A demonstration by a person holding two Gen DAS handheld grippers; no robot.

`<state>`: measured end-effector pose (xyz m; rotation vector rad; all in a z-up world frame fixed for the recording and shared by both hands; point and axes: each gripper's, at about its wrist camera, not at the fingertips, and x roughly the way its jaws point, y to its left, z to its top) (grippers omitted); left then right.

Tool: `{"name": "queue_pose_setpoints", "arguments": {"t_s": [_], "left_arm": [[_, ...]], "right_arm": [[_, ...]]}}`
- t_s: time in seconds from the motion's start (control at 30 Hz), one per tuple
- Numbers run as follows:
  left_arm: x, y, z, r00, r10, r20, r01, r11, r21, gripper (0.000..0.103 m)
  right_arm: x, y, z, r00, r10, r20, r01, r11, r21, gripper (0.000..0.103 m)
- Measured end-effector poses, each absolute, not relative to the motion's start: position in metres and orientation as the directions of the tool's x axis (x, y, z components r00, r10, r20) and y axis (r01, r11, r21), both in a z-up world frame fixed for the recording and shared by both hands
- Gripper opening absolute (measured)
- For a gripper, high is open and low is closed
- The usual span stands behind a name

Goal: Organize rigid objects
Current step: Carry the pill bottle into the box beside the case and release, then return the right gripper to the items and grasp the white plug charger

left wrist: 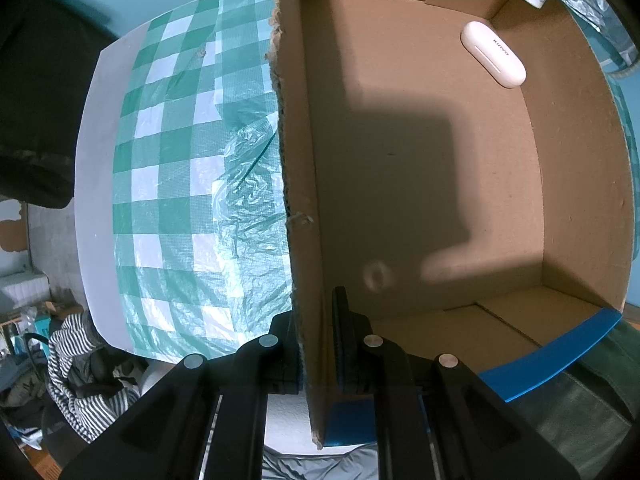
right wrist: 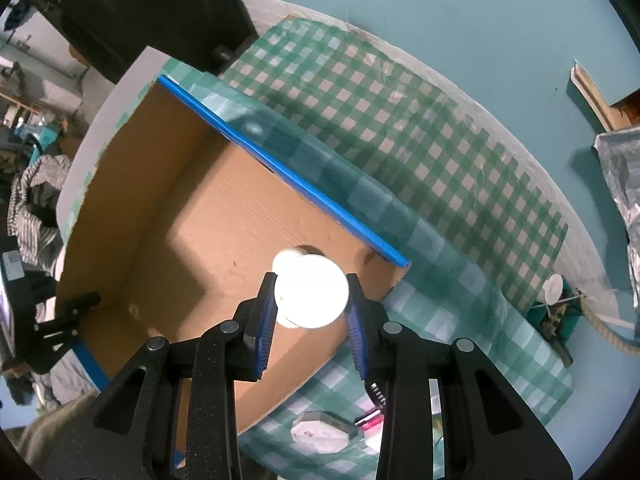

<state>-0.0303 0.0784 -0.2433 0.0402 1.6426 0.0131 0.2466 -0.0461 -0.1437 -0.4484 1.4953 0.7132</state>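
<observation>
White round container [right wrist: 310,294]: hanging over the open cardboard box [right wrist: 168,216], pinched between the blue pads of the right gripper [right wrist: 311,312]; glare is washing out its surface, so it is possibly a lidded jar. Left gripper [left wrist: 316,344]: clamping the box's side wall, jaws pressed together on the cardboard. White earbud case [left wrist: 493,54]: lying on the box floor near a far corner; box sitting on the green checked tablecloth [right wrist: 400,120].

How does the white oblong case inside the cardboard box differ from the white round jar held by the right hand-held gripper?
The white case is long with rounded ends; the white jar is round. The case lies flat on the floor of the cardboard box, untouched; the jar hangs above the box, clamped in the right hand-held gripper. The case carries small dark lettering; none can be made out on the glare-washed jar. Both are white and rigid.
</observation>
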Motion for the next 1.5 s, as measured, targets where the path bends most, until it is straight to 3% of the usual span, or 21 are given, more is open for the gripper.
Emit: {"name": "queue_pose_setpoints", "arguments": {"t_s": [0.3,0.4,0.8,1.5], "left_arm": [[-0.032,0.079,-0.245,-0.076,0.036,-0.996,0.017,0.999,0.035,0.01],[-0.033,0.079,-0.245,-0.075,0.037,-0.996,0.017,0.999,0.036,0.01],[-0.033,0.078,-0.244,-0.07,0.037,-0.997,0.022,0.999,0.036,0.01],[-0.031,0.072,-0.242,-0.072,0.045,-0.996,0.032,0.999,0.043,0.01]], "right_arm": [[0.246,-0.045,-0.146,-0.04,0.12,-0.992,-0.667,0.736,0.116,0.032],[0.246,-0.045,-0.144,-0.034,0.121,-0.992,-0.668,0.735,0.113,0.039],[0.241,-0.054,-0.12,-0.01,0.14,-0.99,-0.681,0.724,0.109,0.048],[0.249,-0.124,-0.109,-0.001,0.104,-0.995,-0.628,0.774,0.081,0.054]]}}
